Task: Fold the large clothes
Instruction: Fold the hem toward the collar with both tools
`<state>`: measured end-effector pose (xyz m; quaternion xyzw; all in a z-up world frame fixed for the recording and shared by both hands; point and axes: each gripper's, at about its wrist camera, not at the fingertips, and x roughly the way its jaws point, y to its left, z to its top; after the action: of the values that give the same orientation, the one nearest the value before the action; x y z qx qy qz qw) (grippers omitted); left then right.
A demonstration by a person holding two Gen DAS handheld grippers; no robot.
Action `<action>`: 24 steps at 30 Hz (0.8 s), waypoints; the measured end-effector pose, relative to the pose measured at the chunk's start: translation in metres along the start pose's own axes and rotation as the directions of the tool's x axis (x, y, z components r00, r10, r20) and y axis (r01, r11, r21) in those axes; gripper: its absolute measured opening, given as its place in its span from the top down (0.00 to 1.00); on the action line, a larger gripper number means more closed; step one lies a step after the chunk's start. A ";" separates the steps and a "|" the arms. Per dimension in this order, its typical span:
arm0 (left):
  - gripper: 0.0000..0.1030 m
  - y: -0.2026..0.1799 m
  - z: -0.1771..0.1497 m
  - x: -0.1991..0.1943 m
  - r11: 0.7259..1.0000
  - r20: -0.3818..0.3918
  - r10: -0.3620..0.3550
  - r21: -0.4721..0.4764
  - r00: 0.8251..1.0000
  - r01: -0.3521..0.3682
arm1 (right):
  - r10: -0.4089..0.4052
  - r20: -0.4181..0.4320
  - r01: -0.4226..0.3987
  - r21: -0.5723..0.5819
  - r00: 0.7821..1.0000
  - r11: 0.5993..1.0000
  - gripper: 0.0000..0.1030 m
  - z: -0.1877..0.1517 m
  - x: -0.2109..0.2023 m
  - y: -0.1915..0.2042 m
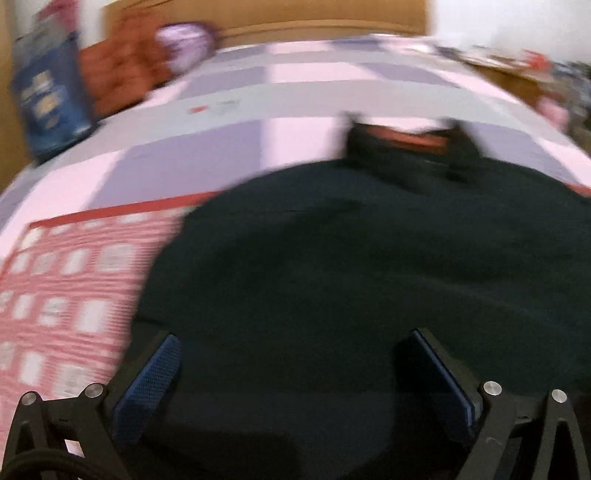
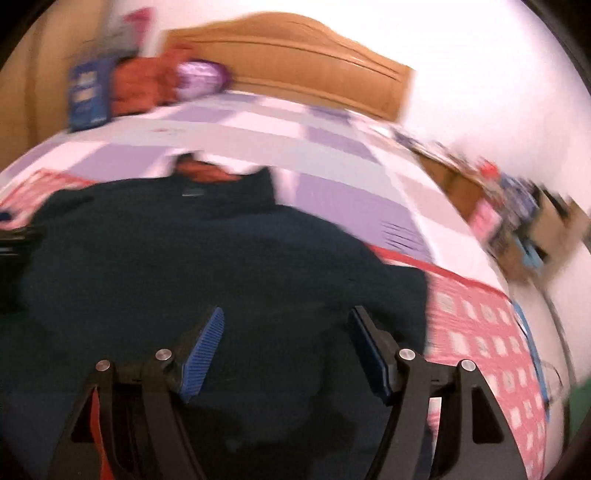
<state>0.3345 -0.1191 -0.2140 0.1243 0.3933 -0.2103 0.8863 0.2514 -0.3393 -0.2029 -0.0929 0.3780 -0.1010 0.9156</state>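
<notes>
Both views blurred. Dark garment (image 1: 369,266) lies spread on the bed (image 1: 229,147), collar end toward the headboard (image 1: 295,18); orange-red lining shows inside the collar (image 1: 413,138). A small pale mark sits just below the collar in the right wrist view, too smeared to read.

Left gripper (image 1: 291,365): fingers spread wide, blue pads (image 1: 147,391) apart over the garment's near part, nothing pinched between them.

Right gripper (image 2: 286,343): fingers also spread wide above the garment's near part, blue pads (image 2: 201,354) clear of each other, no cloth between them.

The bed cover is checked in lilac, grey and pale pink. A red-and-white patterned cloth (image 1: 62,295) lies beside the garment, and the garment overlaps its edge. A small red mark on the cover is not legible.

At the bed's head: blue box (image 1: 51,96) with pale lettering, unreadable in the blur; rust-coloured bundle (image 1: 118,74); purple round item (image 1: 184,44). Clutter (image 2: 509,214) off the bed's right side, no text legible.
</notes>
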 end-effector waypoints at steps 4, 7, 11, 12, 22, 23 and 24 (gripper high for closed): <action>0.00 -0.017 -0.015 0.015 0.998 -0.019 0.000 0.064 1.000 0.001 | 0.003 -0.064 -0.012 -0.136 0.998 0.991 0.31 -0.026 0.011 0.032; 0.00 0.012 -0.019 0.016 1.000 -0.028 0.016 0.014 0.999 -0.015 | -0.005 -0.082 0.003 -0.020 0.997 1.000 0.31 -0.048 0.015 -0.017; 0.00 0.037 -0.032 -0.002 0.999 -0.042 0.047 -0.005 0.998 -0.047 | 0.059 -0.131 -0.043 0.121 0.990 0.992 0.26 -0.068 0.007 -0.073; 0.00 0.040 -0.039 -0.008 0.998 -0.059 0.057 -0.009 0.997 -0.057 | 0.038 -0.136 -0.026 0.091 0.990 0.996 0.26 -0.070 -0.001 -0.069; 0.00 -0.019 -0.127 -0.038 0.987 -0.166 -0.035 0.150 0.985 0.061 | 0.113 -0.171 -0.140 -0.158 0.979 0.977 0.26 -0.131 -0.048 0.019; 0.00 -0.009 -0.131 -0.038 0.991 -0.175 -0.041 0.116 0.984 0.062 | 0.084 -0.190 -0.105 -0.107 0.978 0.989 0.26 -0.137 -0.049 0.001; 0.00 0.001 -0.133 -0.038 0.995 -0.183 -0.043 0.083 0.982 0.059 | 0.042 -0.214 -0.056 -0.058 0.976 0.997 0.26 -0.145 -0.048 -0.020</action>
<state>0.2259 -0.0566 -0.2735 0.1719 0.4655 -0.2381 0.8349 0.1123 -0.3595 -0.2668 -0.1014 0.4789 -0.0756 0.8687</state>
